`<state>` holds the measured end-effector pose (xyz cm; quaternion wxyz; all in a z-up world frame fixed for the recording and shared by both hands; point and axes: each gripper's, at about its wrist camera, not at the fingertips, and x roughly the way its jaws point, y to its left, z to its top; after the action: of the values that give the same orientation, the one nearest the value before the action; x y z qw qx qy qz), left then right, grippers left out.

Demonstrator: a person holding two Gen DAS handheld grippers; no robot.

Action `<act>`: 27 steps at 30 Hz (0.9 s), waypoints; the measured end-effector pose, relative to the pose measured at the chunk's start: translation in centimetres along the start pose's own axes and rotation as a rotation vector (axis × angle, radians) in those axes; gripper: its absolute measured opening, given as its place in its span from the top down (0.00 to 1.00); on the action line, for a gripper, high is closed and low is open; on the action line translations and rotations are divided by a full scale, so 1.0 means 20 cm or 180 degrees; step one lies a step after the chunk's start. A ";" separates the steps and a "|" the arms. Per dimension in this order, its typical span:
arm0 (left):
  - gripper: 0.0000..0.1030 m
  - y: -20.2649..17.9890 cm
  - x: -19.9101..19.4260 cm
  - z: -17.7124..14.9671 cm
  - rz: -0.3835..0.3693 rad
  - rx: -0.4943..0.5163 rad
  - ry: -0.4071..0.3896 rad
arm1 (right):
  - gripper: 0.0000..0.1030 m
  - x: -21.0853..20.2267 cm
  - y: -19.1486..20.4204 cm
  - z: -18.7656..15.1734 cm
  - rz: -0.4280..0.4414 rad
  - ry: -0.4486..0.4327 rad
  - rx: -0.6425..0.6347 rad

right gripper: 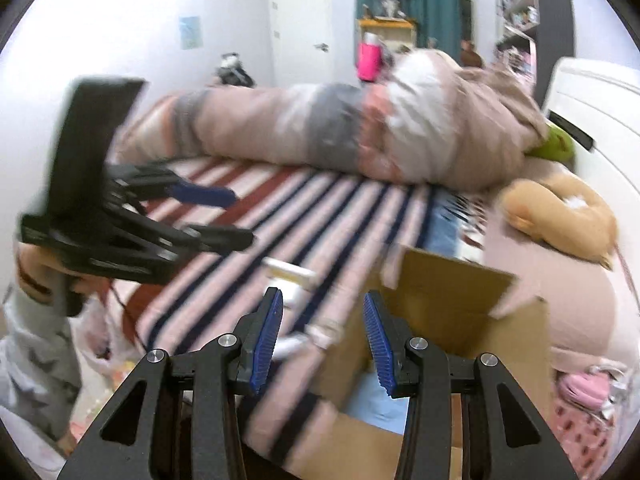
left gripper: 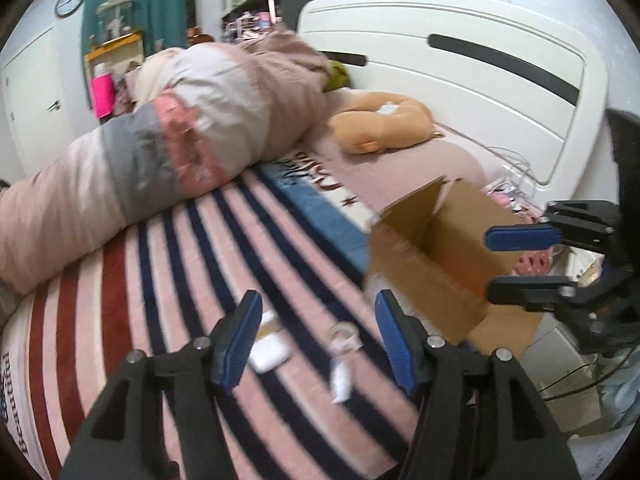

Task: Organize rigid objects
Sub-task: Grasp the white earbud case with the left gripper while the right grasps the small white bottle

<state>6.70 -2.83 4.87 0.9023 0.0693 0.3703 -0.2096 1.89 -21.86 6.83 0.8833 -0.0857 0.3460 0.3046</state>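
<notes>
An open cardboard box (left gripper: 432, 248) stands on the striped bedspread (left gripper: 160, 280), to the right. My left gripper (left gripper: 316, 308) is open and empty above the bedspread. Between and beyond its fingers lie a white flat case (left gripper: 269, 354), a clear tape roll (left gripper: 344, 338) and a small white tube (left gripper: 340, 380). My right gripper (right gripper: 322, 308) is open and empty, at the near left corner of the box (right gripper: 452, 300). It also shows in the left wrist view (left gripper: 520, 258) over the box. The left gripper (right gripper: 232, 216) shows in the right wrist view, left. The white case (right gripper: 290, 270) is blurred there.
A rolled quilt (left gripper: 160, 148) lies across the far side of the bed. A tan plush toy (left gripper: 380, 124) rests near the white headboard (left gripper: 460, 72). A plastic bag (right gripper: 100, 344) and clutter sit beside the bed. Pink items (right gripper: 580, 388) lie right of the box.
</notes>
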 end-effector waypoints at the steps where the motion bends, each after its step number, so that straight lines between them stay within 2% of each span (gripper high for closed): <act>1: 0.42 0.04 0.00 -0.04 0.0011 -0.0033 0.0001 | 0.63 0.02 0.06 0.01 0.0088 -0.0017 -0.0019; 5: 0.42 0.23 0.06 -0.23 -0.0039 -0.0222 0.0073 | 0.63 0.20 0.26 0.00 0.0376 0.0102 -0.0009; 9: 0.42 0.36 0.19 -0.38 -0.0117 -0.0349 0.0176 | 0.63 0.42 0.37 -0.06 0.0454 0.0298 0.0073; 14: 0.42 0.43 0.43 -0.52 -0.0341 -0.0519 0.0331 | 0.63 0.68 0.39 -0.21 0.0196 0.0563 0.0221; 17: 0.42 0.43 0.58 -0.57 -0.0441 -0.0560 0.0400 | 0.59 0.82 0.31 -0.30 -0.0059 0.0672 0.0429; 19: 0.42 0.41 0.67 -0.59 -0.0497 -0.0542 0.0438 | 0.58 0.90 0.26 -0.34 -0.0119 0.0747 0.0538; 22: 0.42 0.41 0.80 -0.58 -0.0579 -0.0608 0.0497 | 0.56 0.99 0.20 -0.38 -0.0371 0.0810 0.0489; 25: 0.41 0.38 0.88 -0.55 -0.0537 -0.0562 0.0450 | 0.53 1.05 0.16 -0.39 -0.0463 0.0839 0.0482; 27: 0.39 0.37 0.92 -0.53 -0.0479 -0.0595 0.0436 | 0.53 1.07 0.13 -0.40 -0.0361 0.0852 0.0544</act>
<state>14.79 0.78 -15.69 0.8592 -0.0289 0.4530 -0.2361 8.26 -12.48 -13.25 0.8492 -0.0695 0.4798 0.2096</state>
